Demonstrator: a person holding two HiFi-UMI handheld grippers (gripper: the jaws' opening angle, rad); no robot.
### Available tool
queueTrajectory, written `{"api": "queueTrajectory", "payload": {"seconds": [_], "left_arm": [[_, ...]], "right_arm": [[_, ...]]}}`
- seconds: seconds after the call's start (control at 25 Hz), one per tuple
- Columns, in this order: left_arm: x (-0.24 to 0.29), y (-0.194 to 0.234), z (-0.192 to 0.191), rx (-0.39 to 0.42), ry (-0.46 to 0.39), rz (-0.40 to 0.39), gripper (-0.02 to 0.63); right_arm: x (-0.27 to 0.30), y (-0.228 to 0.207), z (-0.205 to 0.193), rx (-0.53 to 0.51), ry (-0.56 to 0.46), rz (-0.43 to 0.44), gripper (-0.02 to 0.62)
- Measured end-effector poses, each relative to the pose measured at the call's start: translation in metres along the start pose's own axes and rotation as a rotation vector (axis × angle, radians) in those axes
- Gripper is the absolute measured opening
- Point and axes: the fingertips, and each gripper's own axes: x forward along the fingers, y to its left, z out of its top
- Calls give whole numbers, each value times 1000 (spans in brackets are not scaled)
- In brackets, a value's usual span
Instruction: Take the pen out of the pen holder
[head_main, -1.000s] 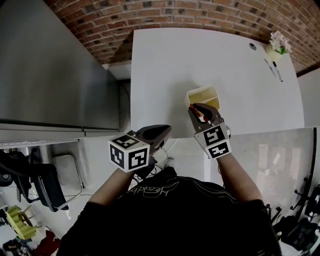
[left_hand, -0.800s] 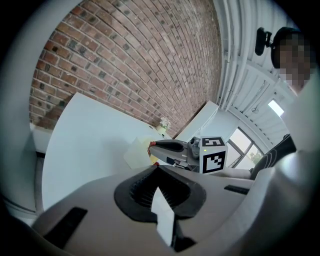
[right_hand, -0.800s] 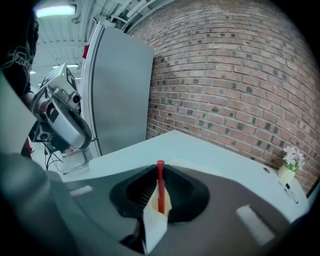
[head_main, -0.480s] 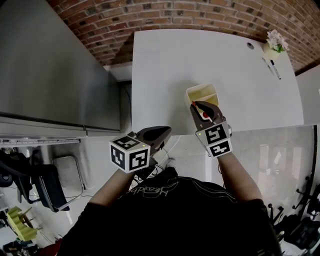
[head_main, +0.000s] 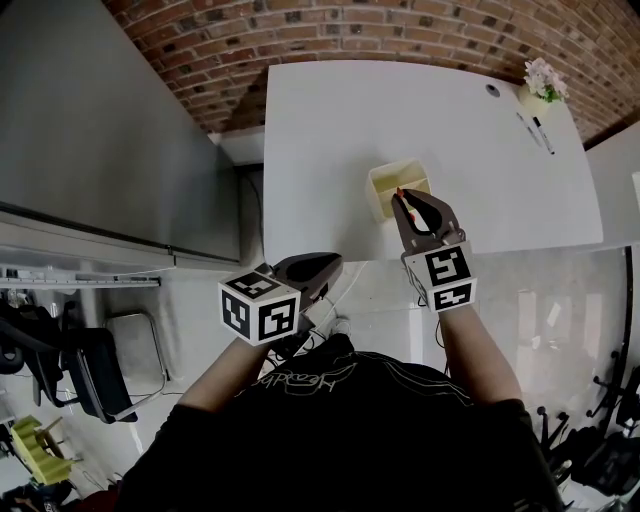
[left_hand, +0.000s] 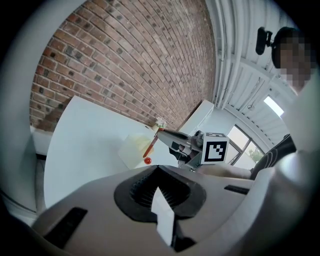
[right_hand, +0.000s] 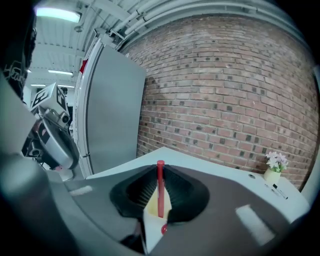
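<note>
Right gripper (head_main: 405, 200) is clamping the red pen (right_hand: 160, 187) upright over the yellow pen holder (head_main: 384, 188). Left gripper (head_main: 325, 262) is idling, jaws together, empty. The pen's low end is risking snagging the rim and tipping the holder.

Head view: is looking steeply down from above the person's shoulders, taking in the whole white table (head_main: 330, 150), with the left gripper (head_main: 330, 262) and right gripper (head_main: 403, 197) low in the frame and the brick wall (head_main: 350, 30) along the top.
Left gripper view: is riding just behind its own jaws, which are filling the lower half, and is facing across the table toward the wall.
Right gripper view: is sitting equally close behind its jaws, aiming slightly downward at the wall.
Shared: all three are catching the table, the wall and the flower vase (head_main: 543, 80) — each gripper view is also catching the other gripper.
</note>
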Motion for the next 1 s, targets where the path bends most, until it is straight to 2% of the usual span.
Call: {"api": "queueTrajectory", "payload": {"seconds": [0.32, 0.52, 0.8, 1.0], "left_arm": [[-11, -23, -9, 20, -9, -2, 4], [-23, -39, -13, 31, -27, 5, 3], [-44, -68, -15, 54, -73, 5, 3], [-55, -101, -26, 81, -93, -12, 3]], "right_arm": [[-39, 2, 34, 13, -146, -23, 49], [-70, 7, 49, 57, -195, -8, 49], [-121, 35, 61, 150, -229, 90, 49], [-168, 52, 65, 278, -265, 133, 49]]}}
